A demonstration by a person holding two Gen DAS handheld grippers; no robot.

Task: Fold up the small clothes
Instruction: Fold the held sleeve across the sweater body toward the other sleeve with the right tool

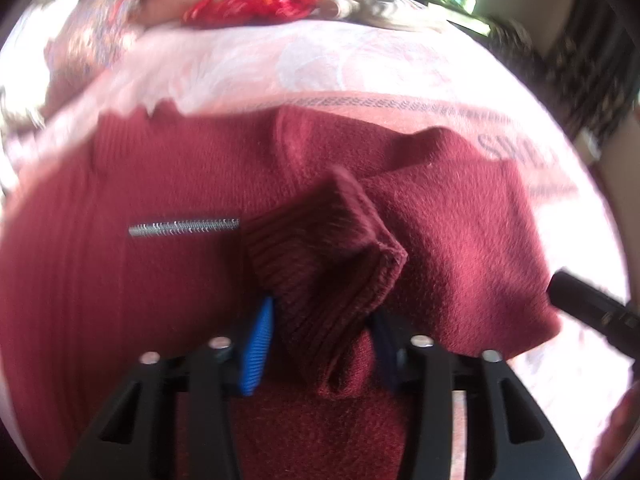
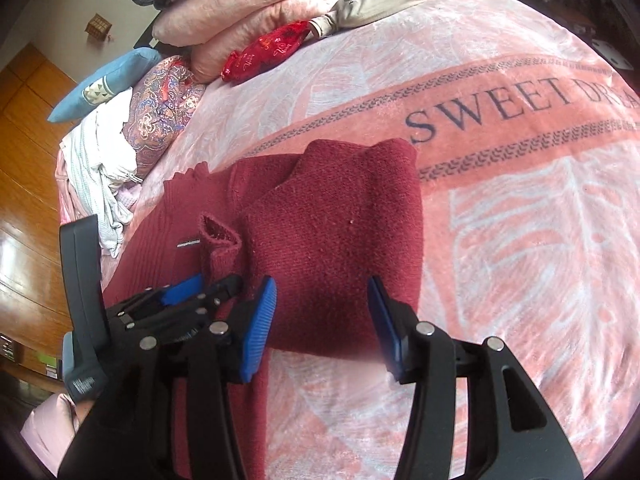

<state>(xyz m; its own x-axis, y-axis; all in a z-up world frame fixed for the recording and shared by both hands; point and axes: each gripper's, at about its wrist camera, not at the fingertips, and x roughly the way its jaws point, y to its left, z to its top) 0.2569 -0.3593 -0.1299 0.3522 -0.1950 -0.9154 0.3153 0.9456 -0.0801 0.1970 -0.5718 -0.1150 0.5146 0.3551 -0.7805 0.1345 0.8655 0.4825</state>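
- Left wrist view: the left tongs [image 1: 320, 340] are seen closed on the ribbed sleeve cuff [image 1: 324, 264] of the maroon sweater [image 1: 140, 280]; the cuff is pinched between the blue pads [image 1: 256, 348] and stands up from the body of the garment.
- The sleeve is seen running away from the cuff towards the far right, so its long axis lies obliquely across the sweater body. A short metal zip [image 1: 184, 227] is found just left of the cuff. The tip of the other tool [image 1: 588, 300] is visible at the right hem of the sweater.
- The sweater lies on the pink blanket [image 1: 360, 64] of the bed. The view is blurred.
- Right wrist view: the right tongs [image 2: 322, 320] are held open, nothing being gripped; the folded right part of the sweater [image 2: 340, 240] lies directly ahead between the spread jaws, its near edge just at the pads.
- The left tongs [image 2: 200, 292] are seen to the left of the cuff's base, holding the cuff [image 2: 220, 236].
- The blanket lettering [image 2: 500, 108] lies beyond the sweater's far edge; a pile of clothes [image 2: 104, 152] lies left of the sweater.
- It is judged that the cuff is to be carried by the left tongs across the body, the left being the nearer to it.
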